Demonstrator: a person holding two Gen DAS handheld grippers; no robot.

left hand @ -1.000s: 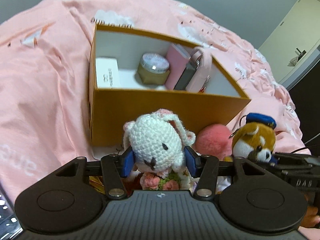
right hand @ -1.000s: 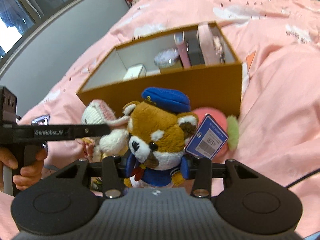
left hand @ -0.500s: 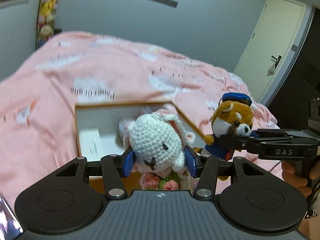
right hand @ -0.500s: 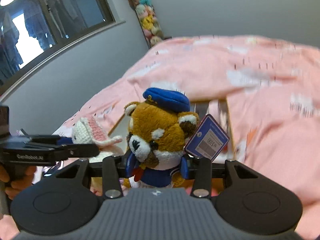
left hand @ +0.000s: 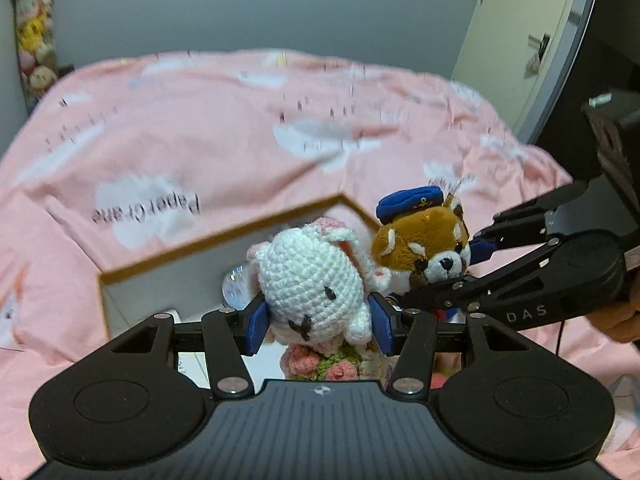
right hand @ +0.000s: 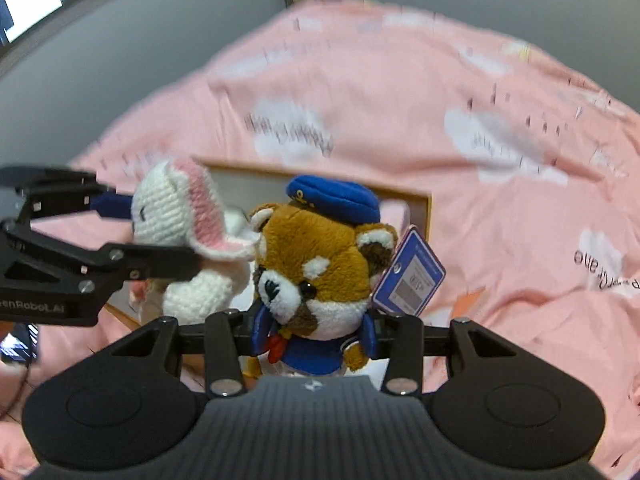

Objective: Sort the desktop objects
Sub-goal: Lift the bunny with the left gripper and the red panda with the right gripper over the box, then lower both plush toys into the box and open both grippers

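Note:
My left gripper (left hand: 318, 326) is shut on a white crocheted bunny (left hand: 312, 284) with pink flowers at its base. My right gripper (right hand: 314, 332) is shut on a brown red-panda plush (right hand: 320, 264) with a blue cap and a blue tag (right hand: 410, 276). Both toys hang side by side, nearly touching, above the open yellow-rimmed box (left hand: 224, 236). The bunny (right hand: 180, 216) and the left gripper (right hand: 124, 236) show at the left of the right wrist view. The panda (left hand: 424, 248) and the right gripper (left hand: 440, 280) show at the right of the left wrist view. The box contents are mostly hidden behind the toys.
The box (right hand: 424, 208) sits on a pink bedcover (left hand: 200, 128) with white clouds. A clear jar lid (left hand: 236, 284) peeks out inside the box. A door (left hand: 516, 40) stands at the far right, a shelf of plush toys (left hand: 32, 48) at the far left.
Both grippers have risen from the bedcover in front of the box, carrying their toys, and moved over the box. The two toys have come closer together.

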